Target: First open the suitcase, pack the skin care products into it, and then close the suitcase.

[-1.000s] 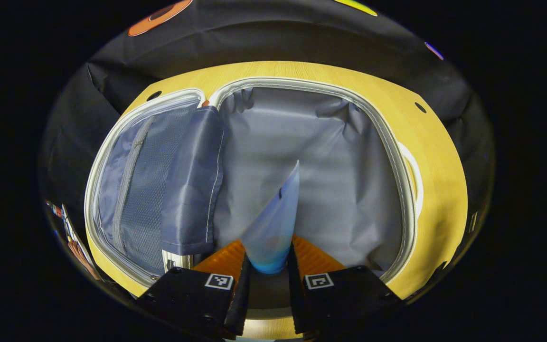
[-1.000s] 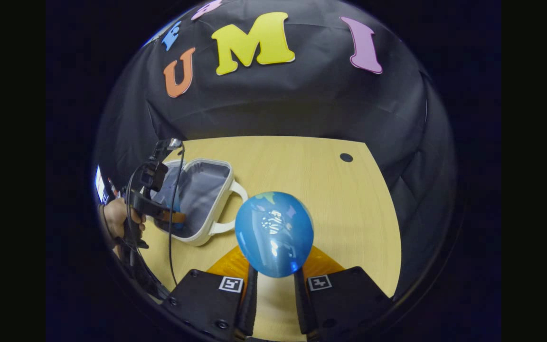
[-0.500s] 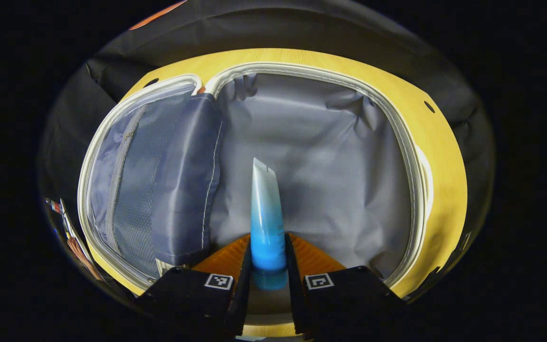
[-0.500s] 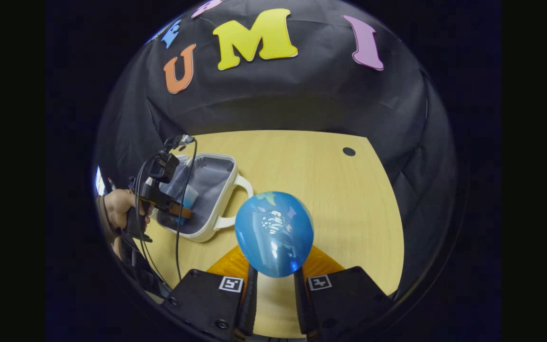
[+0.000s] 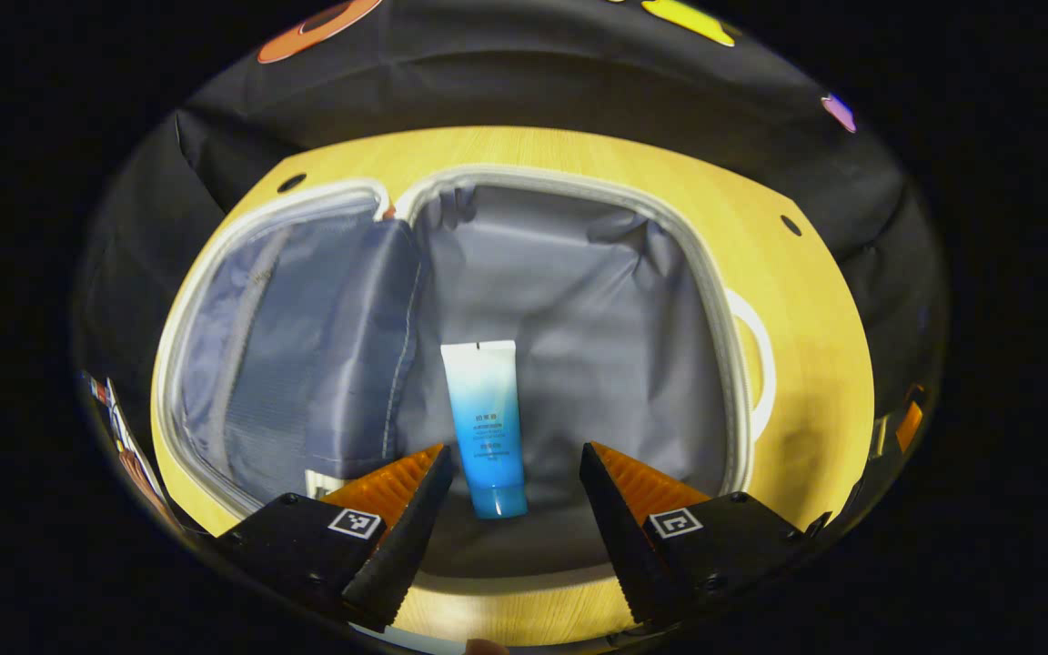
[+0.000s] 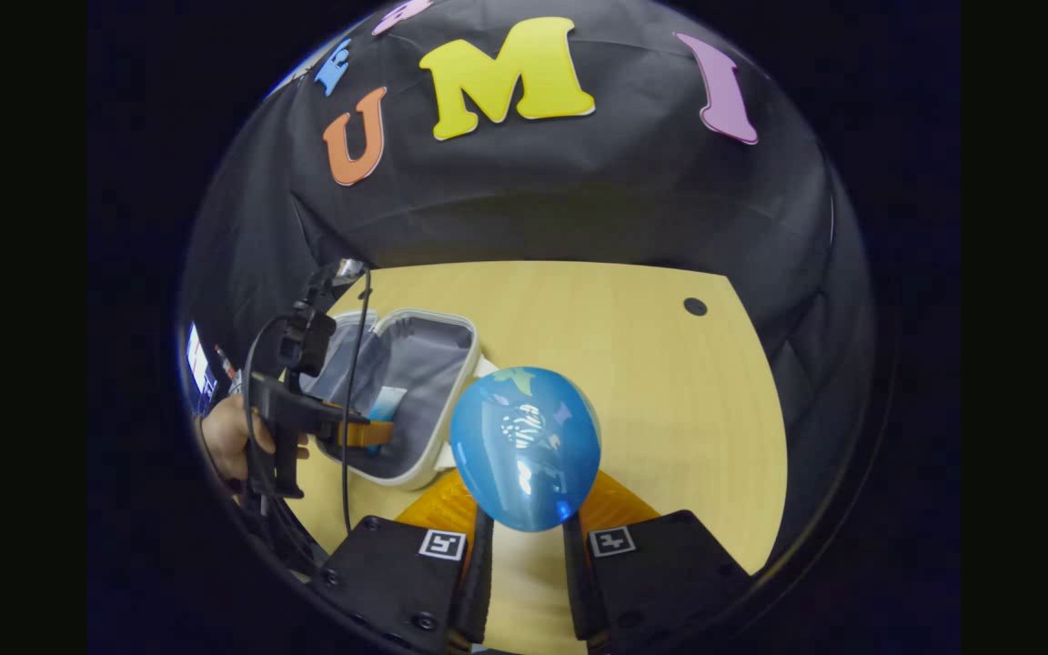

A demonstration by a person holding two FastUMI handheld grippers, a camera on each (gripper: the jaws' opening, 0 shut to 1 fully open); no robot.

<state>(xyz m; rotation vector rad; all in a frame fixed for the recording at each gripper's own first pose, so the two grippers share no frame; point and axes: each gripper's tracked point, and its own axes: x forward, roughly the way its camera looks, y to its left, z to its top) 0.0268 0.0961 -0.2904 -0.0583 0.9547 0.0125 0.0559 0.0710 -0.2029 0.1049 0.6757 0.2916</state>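
The suitcase (image 5: 724,300) lies open on the wooden table, its grey lining showing. A white-to-blue tube (image 5: 486,428) lies flat on the lining of the right half, cap toward me. My left gripper (image 5: 510,478) is open just above the tube's cap end, its fingers on either side and apart from it. In the right gripper view, my right gripper (image 6: 524,509) is shut on a round blue jar (image 6: 524,448), held over the table to the right of the suitcase (image 6: 451,364). The left gripper (image 6: 369,435), held by a hand (image 6: 233,437), hovers over the suitcase there.
The suitcase's left half holds a mesh zip pocket and a loose grey flap (image 5: 356,346). A white handle (image 5: 760,364) sticks out on the right side. Bare wooden table (image 6: 633,382) stretches to the right, with a small round hole (image 6: 694,307) near the far edge.
My left gripper opened and let go of the tube, which now lies flat in the suitcase. The gripper pulled back slightly. My right gripper drifted a little toward the suitcase, still holding the jar.
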